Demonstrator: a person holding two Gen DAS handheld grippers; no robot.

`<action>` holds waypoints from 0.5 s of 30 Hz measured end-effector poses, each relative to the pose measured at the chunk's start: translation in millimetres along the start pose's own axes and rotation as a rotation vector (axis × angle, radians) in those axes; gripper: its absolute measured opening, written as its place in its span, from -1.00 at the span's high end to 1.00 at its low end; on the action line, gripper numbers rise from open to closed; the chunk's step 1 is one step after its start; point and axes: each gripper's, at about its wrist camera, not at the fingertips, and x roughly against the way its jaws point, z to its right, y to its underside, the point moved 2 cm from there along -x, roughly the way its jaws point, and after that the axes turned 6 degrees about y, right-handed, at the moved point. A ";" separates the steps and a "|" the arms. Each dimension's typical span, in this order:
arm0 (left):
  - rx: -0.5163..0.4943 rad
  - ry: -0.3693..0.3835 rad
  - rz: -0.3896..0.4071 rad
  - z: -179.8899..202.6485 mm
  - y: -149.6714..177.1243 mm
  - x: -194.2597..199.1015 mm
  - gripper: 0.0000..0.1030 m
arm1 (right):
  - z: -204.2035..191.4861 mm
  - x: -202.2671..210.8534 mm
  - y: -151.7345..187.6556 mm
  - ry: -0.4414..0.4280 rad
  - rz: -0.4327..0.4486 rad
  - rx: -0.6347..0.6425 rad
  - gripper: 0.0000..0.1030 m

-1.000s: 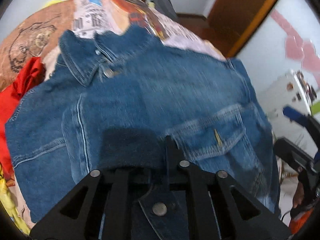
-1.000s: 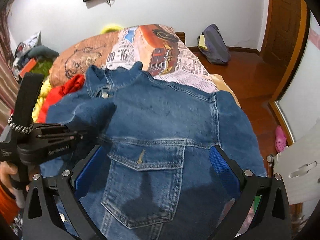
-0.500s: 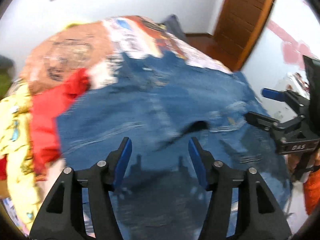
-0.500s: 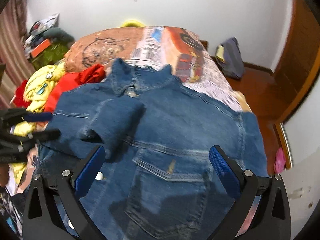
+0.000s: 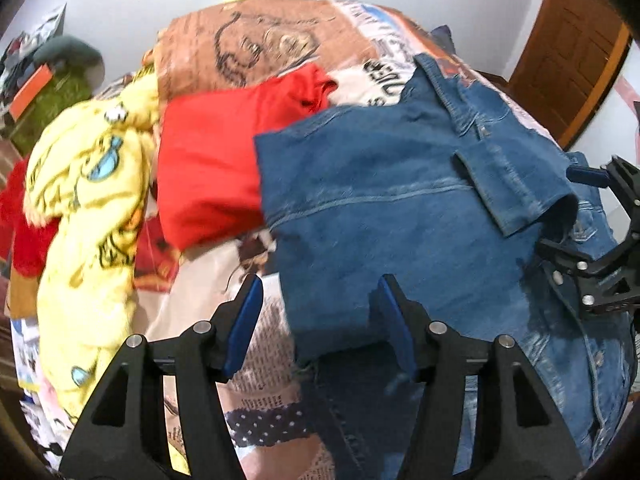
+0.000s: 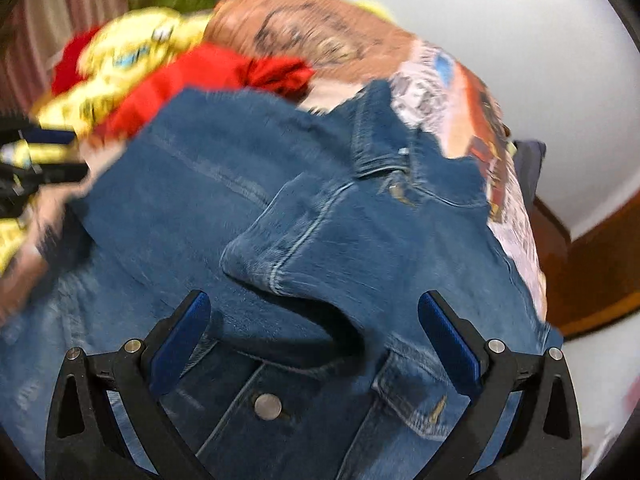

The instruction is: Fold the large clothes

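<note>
A blue denim jacket [image 5: 400,208] lies front-up on the bed, with its left sleeve folded across the chest so the cuff [image 5: 516,184] rests near the middle. My left gripper [image 5: 320,316] is open and empty over the jacket's left lower edge. My right gripper [image 6: 316,336] is open and empty just above the folded cuff [image 6: 280,256] and a metal button [image 6: 268,406]. The right gripper also shows at the right edge of the left wrist view [image 5: 592,240].
A red garment [image 5: 224,160] and a yellow patterned garment [image 5: 88,208] lie left of the jacket on the printed bedspread [image 5: 280,44]. A wooden door [image 5: 568,40] stands at the far right. Cluttered shelves [image 5: 36,80] are at the far left.
My left gripper let go of the sleeve, opened and swung left to the jacket's side. My right gripper moved forward and lower over the folded cuff.
</note>
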 end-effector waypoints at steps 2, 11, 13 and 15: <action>0.012 0.001 -0.004 -5.0 6.7 -3.1 -0.14 | -7.6 -11.4 -1.4 0.053 -0.024 0.072 -0.97; 0.025 -0.018 -0.015 -9.5 14.5 -11.8 -0.14 | -10.0 -27.6 -18.0 0.146 0.020 0.178 -0.02; 0.034 -0.018 -0.011 -9.3 13.0 -10.6 -0.14 | -9.0 -29.4 -19.2 0.156 0.015 0.181 0.19; 0.034 -0.025 0.000 -8.8 10.9 -7.0 -0.14 | -3.8 -22.0 -18.2 0.143 0.046 0.153 0.44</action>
